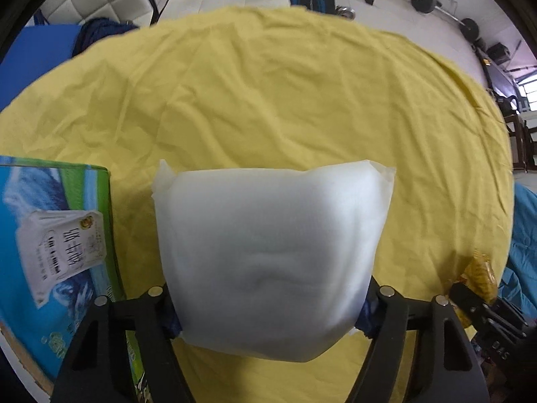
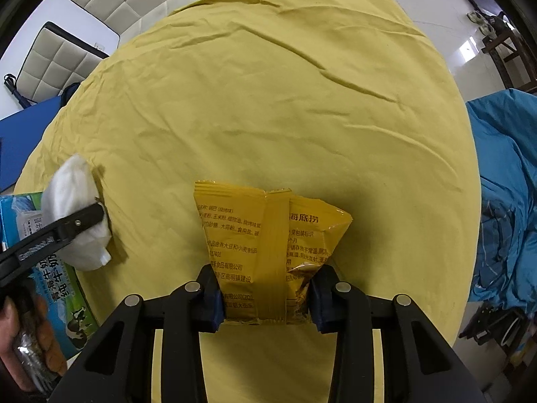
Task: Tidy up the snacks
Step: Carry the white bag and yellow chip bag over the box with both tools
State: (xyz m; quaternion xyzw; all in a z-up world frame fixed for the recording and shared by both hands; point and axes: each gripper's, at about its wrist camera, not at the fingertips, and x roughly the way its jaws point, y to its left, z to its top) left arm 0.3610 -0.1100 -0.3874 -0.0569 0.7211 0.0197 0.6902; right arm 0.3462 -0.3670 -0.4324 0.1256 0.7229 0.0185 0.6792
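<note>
A white packet is gripped by the left gripper and a yellow snack bag by the right gripper, both held above the yellow-covered desk, so neither is yet judged stowed in the milk carton box beside them.

Right claw clamped on yellow snack packet, held upright over yellow-clothed worktop. At left, left claw grips white packet beside blue-green milk carton box.
</note>
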